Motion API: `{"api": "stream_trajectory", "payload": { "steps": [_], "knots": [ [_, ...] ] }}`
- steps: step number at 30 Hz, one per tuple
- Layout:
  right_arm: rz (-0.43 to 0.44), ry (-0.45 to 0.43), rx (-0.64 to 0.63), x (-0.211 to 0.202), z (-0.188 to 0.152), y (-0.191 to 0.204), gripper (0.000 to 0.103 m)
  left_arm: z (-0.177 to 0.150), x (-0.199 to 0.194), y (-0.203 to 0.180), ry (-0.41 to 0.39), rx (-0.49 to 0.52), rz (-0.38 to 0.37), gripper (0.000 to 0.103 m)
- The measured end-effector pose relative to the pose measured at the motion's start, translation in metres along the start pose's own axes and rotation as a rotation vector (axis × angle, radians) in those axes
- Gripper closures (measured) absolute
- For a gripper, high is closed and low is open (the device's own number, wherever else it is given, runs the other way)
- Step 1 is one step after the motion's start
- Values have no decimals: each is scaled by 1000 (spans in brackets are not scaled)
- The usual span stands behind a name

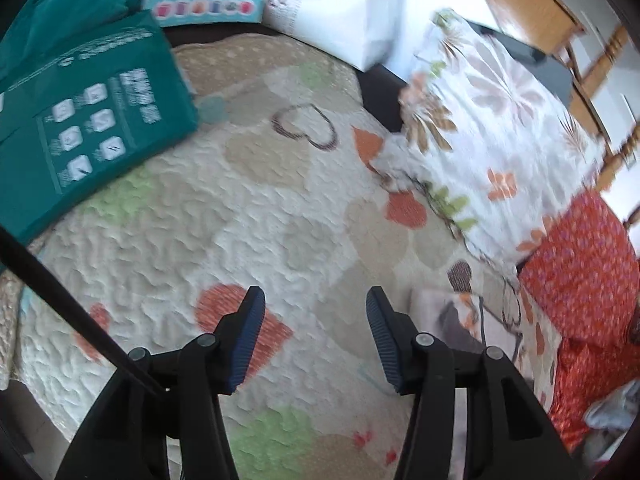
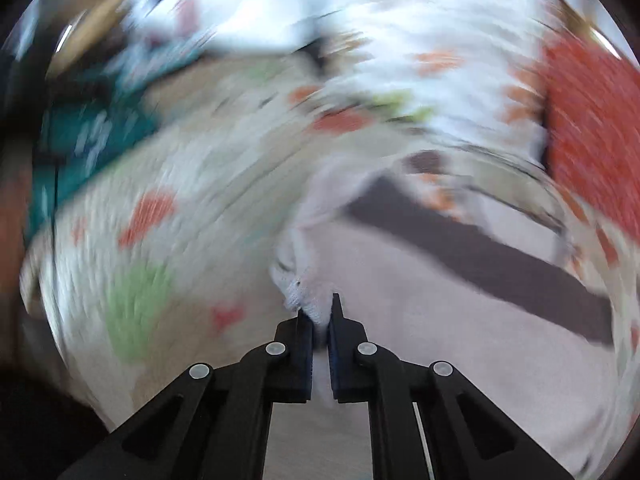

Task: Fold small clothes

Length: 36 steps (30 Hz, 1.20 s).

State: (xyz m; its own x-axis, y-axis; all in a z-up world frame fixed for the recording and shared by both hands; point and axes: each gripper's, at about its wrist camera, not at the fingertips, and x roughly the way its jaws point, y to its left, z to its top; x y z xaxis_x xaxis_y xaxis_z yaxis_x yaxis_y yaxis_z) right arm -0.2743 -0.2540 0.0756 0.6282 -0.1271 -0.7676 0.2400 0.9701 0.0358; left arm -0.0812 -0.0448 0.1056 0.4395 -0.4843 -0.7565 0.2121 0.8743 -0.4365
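Our right tongs (image 2: 320, 312) clamped on pale garment (image 2: 400, 320), dark stripe running far-left to near-right | left tongs (image 1: 316, 336) apart above quilt (image 1: 200, 240)

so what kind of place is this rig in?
Probably a home, on a bed or sofa. The open left gripper hovers over a quilted heart-print cover, with a floral pillow beside it and wooden furniture behind.
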Motion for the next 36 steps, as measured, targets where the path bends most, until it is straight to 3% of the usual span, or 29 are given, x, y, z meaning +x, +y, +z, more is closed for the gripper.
{"api": "stream_trajectory", "payload": {
  "steps": [4,7,9,12,14,20,22,24,28,33,36],
  "knots": [
    [-26,-91,311,-74,-9,-119,97,-25,13,-37,63,95,-52,52],
    [-103,-109,495,-117,-50,-193,97,-48,25,-69,128,189,-94,52],
    [-181,-56,565,-128,-87,-226,97,-66,33,-91,161,255,-107,52],
    [-236,73,646,-114,-132,-255,96,-94,46,-126,217,353,-129,51],
    [-201,110,673,-106,-149,-265,94,-109,50,-142,248,383,-150,51],
    [-196,69,631,-130,-142,-266,87,-153,58,-188,322,468,-230,51],
    [-195,41,631,-140,-139,-273,78,-166,61,-202,328,497,-237,49],
    [-200,12,634,-148,-135,-282,61,-175,65,-214,341,511,-251,44],
    [-159,-12,650,-130,-114,-314,42,-186,80,-230,379,484,-296,30],
    [-60,54,741,-69,-105,-356,40,-196,110,-243,455,387,-382,15],
    [-30,82,748,-35,-97,-372,40,-201,125,-249,492,337,-430,12]
  ]
}}
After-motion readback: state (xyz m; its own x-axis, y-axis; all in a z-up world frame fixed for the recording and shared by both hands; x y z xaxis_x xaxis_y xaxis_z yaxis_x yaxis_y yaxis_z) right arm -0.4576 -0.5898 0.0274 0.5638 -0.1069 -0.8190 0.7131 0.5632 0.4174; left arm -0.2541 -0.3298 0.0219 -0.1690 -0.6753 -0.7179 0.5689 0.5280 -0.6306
